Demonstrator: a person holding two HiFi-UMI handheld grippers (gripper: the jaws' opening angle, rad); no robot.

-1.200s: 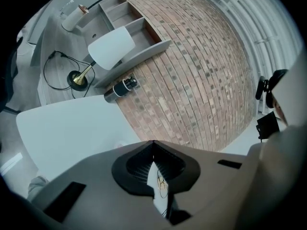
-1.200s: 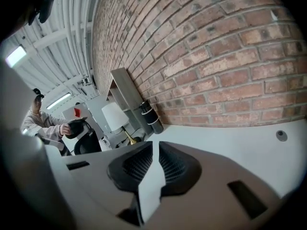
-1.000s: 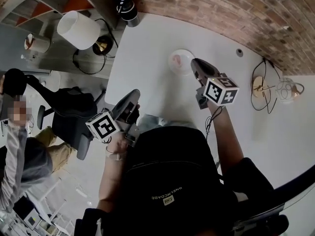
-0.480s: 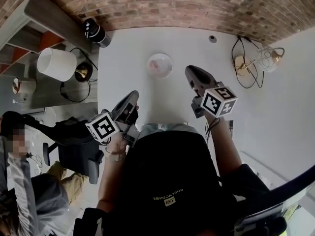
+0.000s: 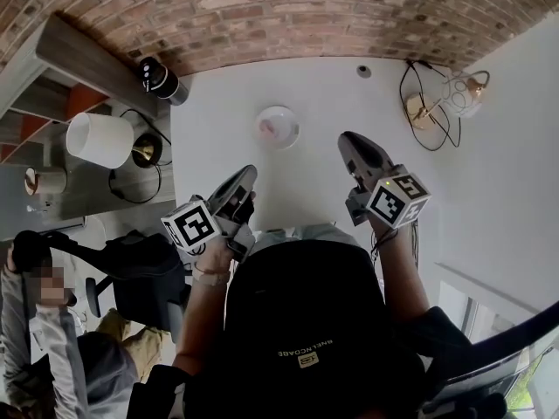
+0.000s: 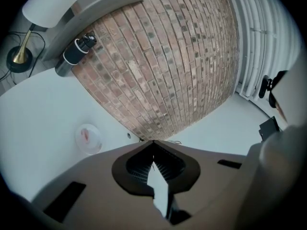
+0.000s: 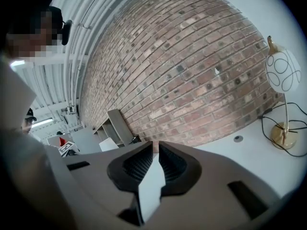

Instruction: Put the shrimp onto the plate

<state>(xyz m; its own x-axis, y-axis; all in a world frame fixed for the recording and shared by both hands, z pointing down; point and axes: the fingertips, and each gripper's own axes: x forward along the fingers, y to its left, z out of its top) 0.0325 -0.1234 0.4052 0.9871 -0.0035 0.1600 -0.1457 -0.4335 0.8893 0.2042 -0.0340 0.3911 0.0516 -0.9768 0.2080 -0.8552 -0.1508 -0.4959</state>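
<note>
Head view: a white worktop [image 5: 314,173] set against a brick wall [image 5: 288,16], seen from above the person's shoulders. A small white plate [image 5: 288,138] lies near the far middle of the worktop, and the pink shrimp [image 5: 267,127] already rests on it. The left tool [image 5: 247,175] and the right tool [image 5: 349,140] are both held above the near half of the worktop, well apart from each other and short of the plate, which lies between their lines and further out. A black cylinder [image 5: 157,78] stands at the far left corner. A globe lamp [image 5: 454,90] with a brass foot stands at the far right, its dark cable looped beside it. A small round cap [image 5: 364,71] sits in the worktop near the wall. Off the worktop at left is a white lampshade [image 5: 98,140].

Left gripper view: the jaws are pressed together at their tips with nothing between them. The plate [image 6: 88,139] with the shrimp [image 6: 85,135] shows ahead and to the left, clear of the tool. The black cylinder [image 6: 76,54] lies by the wall.

Right gripper view: the jaws stand all but together, only a thin slit between the ribbed pads, and they grip nothing. The globe lamp [image 7: 283,75] appears at right, and the round cap [image 7: 238,138] lies near it.
</note>
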